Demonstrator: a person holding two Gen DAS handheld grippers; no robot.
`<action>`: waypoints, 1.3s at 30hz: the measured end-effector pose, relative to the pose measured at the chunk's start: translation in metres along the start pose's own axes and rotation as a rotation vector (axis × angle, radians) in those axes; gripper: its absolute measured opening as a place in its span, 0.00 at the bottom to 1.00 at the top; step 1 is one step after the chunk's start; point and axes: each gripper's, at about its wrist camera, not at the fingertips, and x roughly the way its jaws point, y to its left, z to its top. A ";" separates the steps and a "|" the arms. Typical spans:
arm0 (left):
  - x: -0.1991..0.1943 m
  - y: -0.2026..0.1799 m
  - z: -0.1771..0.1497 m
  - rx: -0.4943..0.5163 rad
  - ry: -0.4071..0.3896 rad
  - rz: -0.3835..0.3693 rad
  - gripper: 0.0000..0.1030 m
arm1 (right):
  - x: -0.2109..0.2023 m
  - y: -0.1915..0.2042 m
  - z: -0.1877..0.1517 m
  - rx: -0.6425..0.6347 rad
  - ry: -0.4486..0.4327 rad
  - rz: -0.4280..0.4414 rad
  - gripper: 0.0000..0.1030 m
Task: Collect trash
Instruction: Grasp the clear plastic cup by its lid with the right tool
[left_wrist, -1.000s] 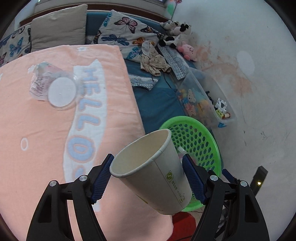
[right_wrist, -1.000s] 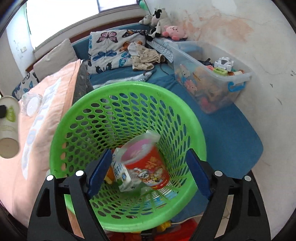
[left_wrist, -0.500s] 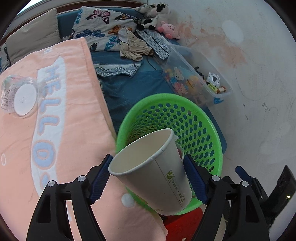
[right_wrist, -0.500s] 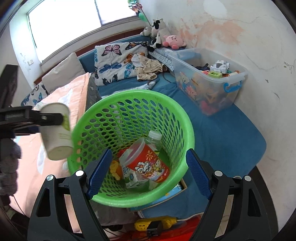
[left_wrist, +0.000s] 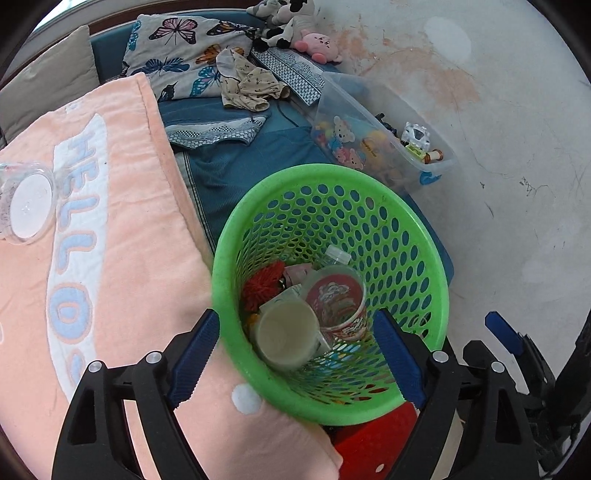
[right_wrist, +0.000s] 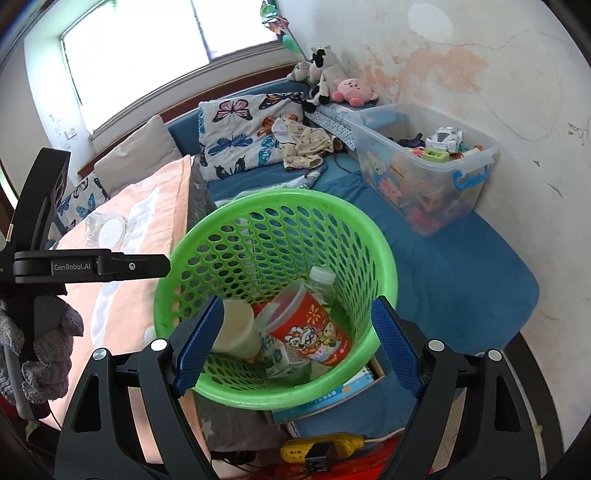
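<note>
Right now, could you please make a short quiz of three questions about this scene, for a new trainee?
1. True or false: the left gripper is shut on the paper cup.
2. Where does the clear plastic cup lie? A) in the green basket; B) on the pink towel; C) in the clear toy bin.
3. Fill in: the red printed cup lies inside the green ____.

Key: 1. False; its jaws stand open with nothing between them, and the paper cup lies in the basket. 2. B. 3. basket.
</note>
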 end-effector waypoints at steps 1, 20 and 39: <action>-0.003 0.002 -0.001 0.000 -0.007 -0.001 0.80 | 0.000 0.002 0.000 -0.004 0.000 0.003 0.79; -0.086 0.117 -0.008 -0.128 -0.152 0.153 0.80 | 0.013 0.110 0.055 -0.191 -0.008 0.196 0.79; -0.172 0.268 0.004 -0.380 -0.271 0.302 0.75 | 0.105 0.287 0.096 -0.443 0.085 0.387 0.77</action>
